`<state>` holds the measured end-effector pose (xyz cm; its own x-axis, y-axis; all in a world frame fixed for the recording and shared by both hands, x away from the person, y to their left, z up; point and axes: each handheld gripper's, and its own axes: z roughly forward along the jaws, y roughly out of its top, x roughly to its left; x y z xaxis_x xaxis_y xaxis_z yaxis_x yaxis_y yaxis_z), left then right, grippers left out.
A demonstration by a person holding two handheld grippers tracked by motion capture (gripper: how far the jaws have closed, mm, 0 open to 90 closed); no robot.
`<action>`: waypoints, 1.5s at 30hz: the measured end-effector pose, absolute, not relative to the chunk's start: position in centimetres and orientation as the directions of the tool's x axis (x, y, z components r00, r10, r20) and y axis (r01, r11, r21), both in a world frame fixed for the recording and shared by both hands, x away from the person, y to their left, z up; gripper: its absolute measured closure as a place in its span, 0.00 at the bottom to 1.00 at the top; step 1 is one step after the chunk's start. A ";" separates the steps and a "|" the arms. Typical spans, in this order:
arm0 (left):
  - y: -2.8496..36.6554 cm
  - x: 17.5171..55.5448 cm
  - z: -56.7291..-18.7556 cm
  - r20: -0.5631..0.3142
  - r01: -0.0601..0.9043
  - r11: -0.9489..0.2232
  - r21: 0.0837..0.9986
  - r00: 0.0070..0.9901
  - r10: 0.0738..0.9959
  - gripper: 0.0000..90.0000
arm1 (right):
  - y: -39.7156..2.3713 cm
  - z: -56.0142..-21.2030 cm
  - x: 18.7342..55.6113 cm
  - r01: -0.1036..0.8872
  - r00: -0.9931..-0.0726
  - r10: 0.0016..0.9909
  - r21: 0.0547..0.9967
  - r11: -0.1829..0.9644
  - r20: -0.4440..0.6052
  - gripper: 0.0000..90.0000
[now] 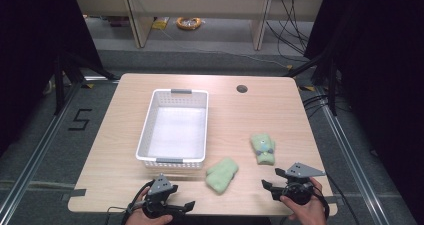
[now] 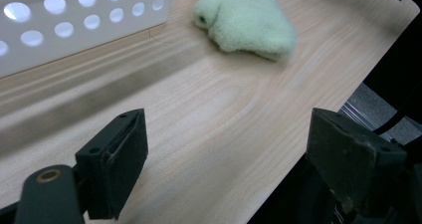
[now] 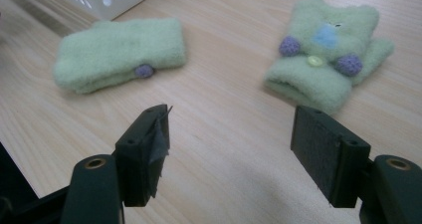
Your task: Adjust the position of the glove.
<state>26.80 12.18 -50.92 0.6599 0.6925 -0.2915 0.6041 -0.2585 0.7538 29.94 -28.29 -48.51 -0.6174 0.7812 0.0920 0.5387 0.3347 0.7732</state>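
left tongs: I'm holding the left gripper (image 1: 176, 206) low at the near table edge, jaws wide apart, nothing between them.
right tongs: the right gripper (image 3: 229, 149) is hovering gaping open too, empty, aimed between both mittens.
nearer mitten: the fuzzy pale-green folded mitten (image 1: 221, 174) is lying flat just right of the basket's near corner.
farther mitten: the fuzzy pale-green mitten with purple pompoms and a blue patch (image 1: 263, 148) is sitting apart from it, further right.
basket: the white perforated plastic basket (image 1: 145, 131) is waiting, nothing in it.
table: light wooden tabletop (image 1: 110, 150).
risk: honestly I'm worrying the fleece squishes and I pinch only fluff, so it slips out mid-lift. Also, coming in too low could shove a mitten off the edge.
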 end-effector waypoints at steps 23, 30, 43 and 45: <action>11.7 26.7 -50.9 -0.300 0.599 -0.252 0.760 0.667 0.682 0.18 | -27.1 -47.9 30.1 0.508 -0.657 0.748 0.788 0.347 0.095 0.40; 11.3 27.0 -50.8 -0.309 0.605 -0.240 0.759 0.661 0.684 0.18 | -26.3 -47.1 31.0 0.483 -0.685 0.724 0.797 0.362 0.087 0.41; 8.1 28.3 -50.2 -0.269 0.562 -0.280 0.778 0.701 0.661 0.32 | -22.0 -45.4 34.7 0.404 -0.769 0.639 0.787 0.466 0.016 0.54; 7.7 28.9 -50.1 -0.248 0.558 -0.297 0.775 0.701 0.668 0.36 | -20.5 -45.8 35.8 0.417 -0.785 0.619 0.759 0.501 0.023 0.57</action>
<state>28.86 7.74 -50.13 0.7011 0.6685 -0.2483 0.5579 -0.2973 0.7748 35.85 -20.50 -45.82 -0.7852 0.6188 0.0227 0.4167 0.5009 0.7586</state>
